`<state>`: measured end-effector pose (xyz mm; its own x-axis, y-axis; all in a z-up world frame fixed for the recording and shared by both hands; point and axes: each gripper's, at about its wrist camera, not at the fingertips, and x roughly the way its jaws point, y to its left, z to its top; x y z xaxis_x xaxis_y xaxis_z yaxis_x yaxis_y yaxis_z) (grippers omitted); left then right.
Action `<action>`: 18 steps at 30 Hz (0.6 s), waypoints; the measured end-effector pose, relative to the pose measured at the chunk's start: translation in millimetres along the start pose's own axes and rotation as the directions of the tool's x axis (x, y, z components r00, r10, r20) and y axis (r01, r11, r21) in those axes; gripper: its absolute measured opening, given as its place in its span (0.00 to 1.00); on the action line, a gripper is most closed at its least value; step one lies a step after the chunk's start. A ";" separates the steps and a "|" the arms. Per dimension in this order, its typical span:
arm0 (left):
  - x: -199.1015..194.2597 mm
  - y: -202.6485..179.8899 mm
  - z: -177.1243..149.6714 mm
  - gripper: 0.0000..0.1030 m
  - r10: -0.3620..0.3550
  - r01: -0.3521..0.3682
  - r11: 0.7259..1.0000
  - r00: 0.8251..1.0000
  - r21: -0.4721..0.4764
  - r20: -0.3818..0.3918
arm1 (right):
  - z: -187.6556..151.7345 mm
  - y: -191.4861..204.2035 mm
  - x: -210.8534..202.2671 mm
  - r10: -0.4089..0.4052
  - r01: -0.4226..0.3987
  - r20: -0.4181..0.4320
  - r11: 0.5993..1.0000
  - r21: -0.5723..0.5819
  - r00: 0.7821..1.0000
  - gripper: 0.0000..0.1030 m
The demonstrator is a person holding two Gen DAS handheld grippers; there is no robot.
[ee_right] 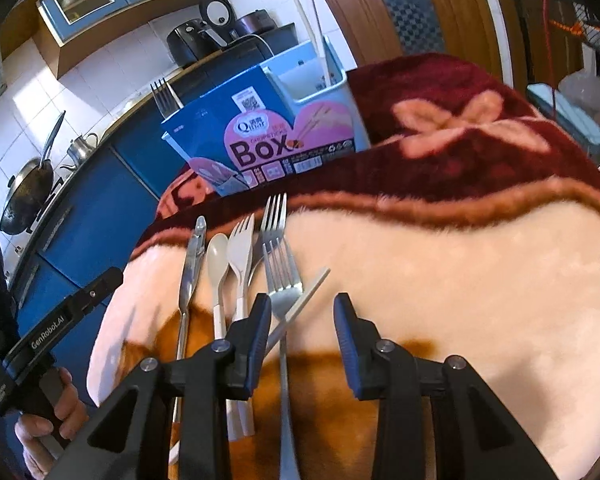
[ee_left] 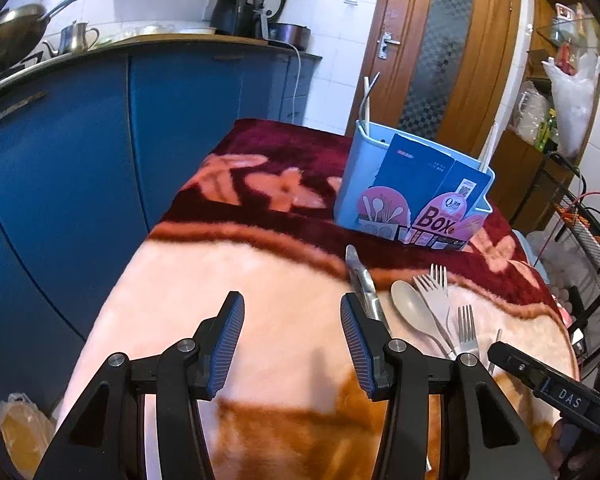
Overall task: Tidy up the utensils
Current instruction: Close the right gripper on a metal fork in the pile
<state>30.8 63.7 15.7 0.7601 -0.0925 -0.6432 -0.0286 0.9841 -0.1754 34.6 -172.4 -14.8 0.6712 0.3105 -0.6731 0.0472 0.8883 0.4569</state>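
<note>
On the blanket-covered table (ee_right: 440, 280) lie, side by side, a metal peeler (ee_right: 192, 260), a beige spoon (ee_right: 217, 256), a pale plastic fork (ee_right: 240, 248) and metal forks (ee_right: 282, 280), with a white stick (ee_right: 310, 290) slanting across them. My right gripper (ee_right: 303, 308) is open just above the nearest metal fork; its handle runs between the fingers, close to the left one, and the pads do not press on it. My left gripper (ee_left: 292, 312) is open over bare blanket, left of the peeler (ee_left: 362, 280). The light blue utensil box (ee_left: 356, 184) stands behind, holding a fork (ee_right: 163, 96) and chopsticks (ee_right: 312, 28).
Blue cabinets (ee_left: 80, 160) and a counter with a wok (ee_left: 12, 36), a kettle (ee_left: 76, 36) and an air fryer (ee_left: 234, 14) run along the left. A wooden door (ee_left: 440, 52) is behind the box. A wire rack (ee_left: 592, 224) and bags stand to the right.
</note>
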 end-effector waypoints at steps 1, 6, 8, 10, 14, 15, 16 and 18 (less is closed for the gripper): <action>0.3 0.3 -0.4 0.50 0.000 0.000 1.000 1.000 -0.001 -0.002 | 0.6 0.4 0.9 0.006 -0.006 0.002 1.000 0.002 1.000 0.34; 2.3 -0.2 0.0 0.50 -0.015 0.015 1.000 1.000 -0.002 -0.011 | 4.6 -0.7 4.9 0.014 -0.014 0.003 1.000 0.012 1.000 0.24; 3.6 -1.2 -0.1 0.50 -0.018 0.018 1.000 1.000 0.000 -0.015 | 5.7 -1.3 5.2 0.019 -0.019 0.008 1.000 0.009 1.000 0.18; 5.4 -1.5 -0.2 0.50 -0.021 0.021 1.000 1.000 0.001 -0.021 | 7.0 -1.1 4.6 0.031 -0.031 0.020 0.999 0.007 0.999 0.15; 8.9 -2.2 -0.3 0.50 -0.026 0.026 1.000 0.999 -0.001 -0.034 | 13.4 1.1 -2.4 0.040 -0.040 0.068 0.999 -0.012 0.997 0.08; 9.9 -2.9 0.0 0.50 -0.028 0.028 1.000 0.999 0.000 -0.038 | 15.4 1.6 -4.4 0.043 -0.042 0.079 0.999 -0.016 0.996 0.07; 10.6 -3.4 0.4 0.50 -0.030 0.030 1.000 0.999 0.000 -0.041 | 17.9 2.7 -8.1 0.044 -0.041 0.100 0.999 -0.024 0.994 0.07; 12.2 -5.6 1.9 0.50 -0.040 0.040 0.999 0.998 0.004 -0.048 | 22.4 5.9 -15.5 0.048 -0.041 0.137 0.998 -0.048 0.989 0.06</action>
<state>41.5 57.3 10.3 0.7286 -0.1388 -0.6708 0.0042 0.9801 -0.1982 41.0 -179.6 11.3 0.7681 0.3030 -0.5641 -0.0161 0.8898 0.4560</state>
